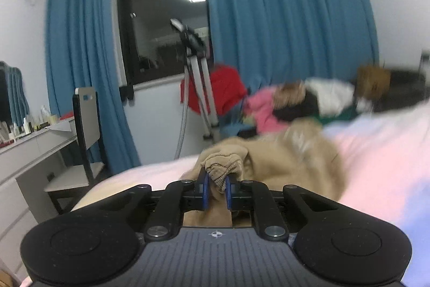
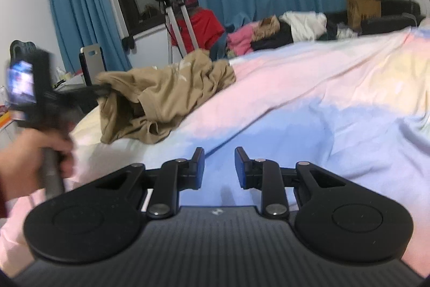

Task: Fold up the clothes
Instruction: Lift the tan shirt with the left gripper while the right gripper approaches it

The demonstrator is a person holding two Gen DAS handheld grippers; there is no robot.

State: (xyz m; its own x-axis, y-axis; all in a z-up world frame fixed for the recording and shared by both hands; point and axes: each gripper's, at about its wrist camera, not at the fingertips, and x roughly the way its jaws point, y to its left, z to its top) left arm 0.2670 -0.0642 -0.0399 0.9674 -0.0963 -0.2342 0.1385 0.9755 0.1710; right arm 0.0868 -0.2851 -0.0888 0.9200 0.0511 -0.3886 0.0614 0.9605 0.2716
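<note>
A crumpled tan garment [image 2: 161, 98] lies near the left edge of the bed [image 2: 322, 88], which has a pastel pink and blue cover. My left gripper [image 1: 217, 191] is shut on a ribbed cuff of the tan garment [image 1: 282, 160] and lifts that end. In the right wrist view the left gripper [image 2: 103, 90] reaches into the garment from the left, blurred, held by a hand [image 2: 32, 155]. My right gripper [image 2: 219, 168] is open and empty, low over the bed cover, apart from the garment.
A heap of mixed clothes [image 2: 279, 31] lies at the far side of the bed. A tripod [image 1: 199, 88] with a red garment [image 1: 223, 88] stands by the window and blue curtains. A desk [image 1: 32, 147] and chair [image 1: 80, 141] stand left.
</note>
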